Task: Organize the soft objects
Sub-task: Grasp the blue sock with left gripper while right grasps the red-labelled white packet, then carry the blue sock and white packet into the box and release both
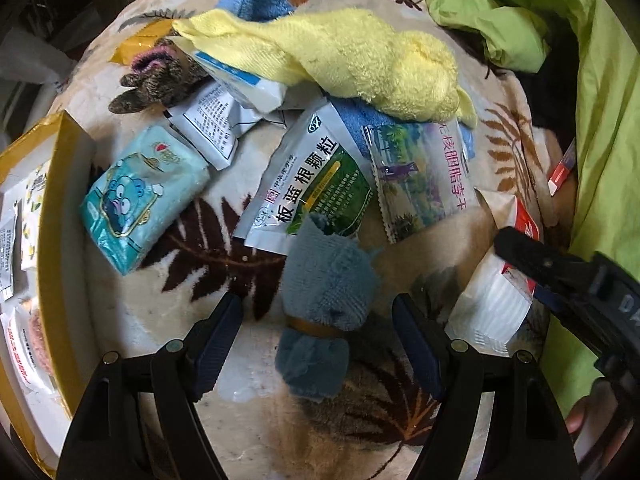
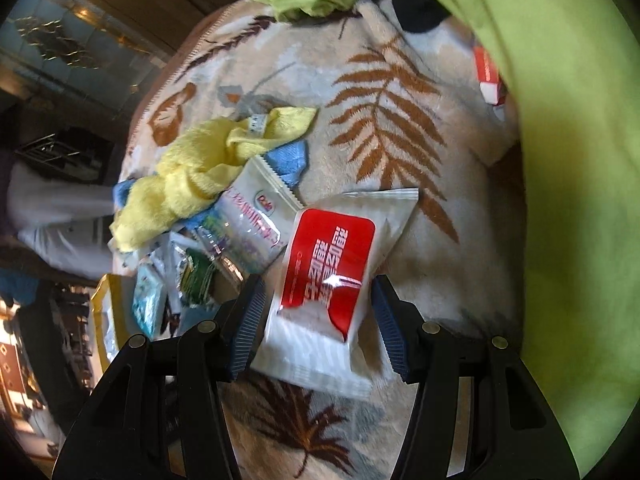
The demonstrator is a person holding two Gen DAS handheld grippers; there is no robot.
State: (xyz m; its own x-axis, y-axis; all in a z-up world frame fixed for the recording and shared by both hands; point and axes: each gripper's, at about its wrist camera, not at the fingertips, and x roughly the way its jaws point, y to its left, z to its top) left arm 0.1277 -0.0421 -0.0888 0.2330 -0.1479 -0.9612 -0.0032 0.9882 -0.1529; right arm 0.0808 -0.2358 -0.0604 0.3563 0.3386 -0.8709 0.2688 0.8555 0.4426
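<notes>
The left gripper (image 1: 318, 344) hangs over the leaf-patterned blanket (image 1: 224, 272), jaws apart, with a rolled grey-blue towel (image 1: 320, 312) lying between its pads; neither pad presses on the roll, so nothing is gripped yet. The straddle looks like the set-up for a pinch across the roll's waist, where a tan band (image 1: 316, 326) binds it and keeps it from unrolling. The right gripper (image 2: 318, 320) is likewise spread, its pads on either side of a red-and-white tissue pack (image 2: 328, 280) near the blanket's right side, beside the green quilt (image 2: 560, 160); the pads seem clear of the wrapper, though the blur makes contact hard to rule out.

Just beyond the towel lies a green-and-white granule sachet (image 1: 310, 184), its lower corner under the towel's upper end, and to its right a clear-windowed snack packet (image 1: 420, 176). Left of them sits a light-blue cartoon tissue pack (image 1: 144, 196), close to a gold-rimmed box (image 1: 56, 184) at the blanket's left edge; the box already holds packets, so it is probably the collecting place.

Farther off, a yellow towel (image 1: 360, 64) drapes over a blue cloth (image 1: 256, 0) and some white sachets, with a brown plush toy (image 1: 160, 80) at its left end. That heap is tangled, which may explain why the loose near items come first.
</notes>
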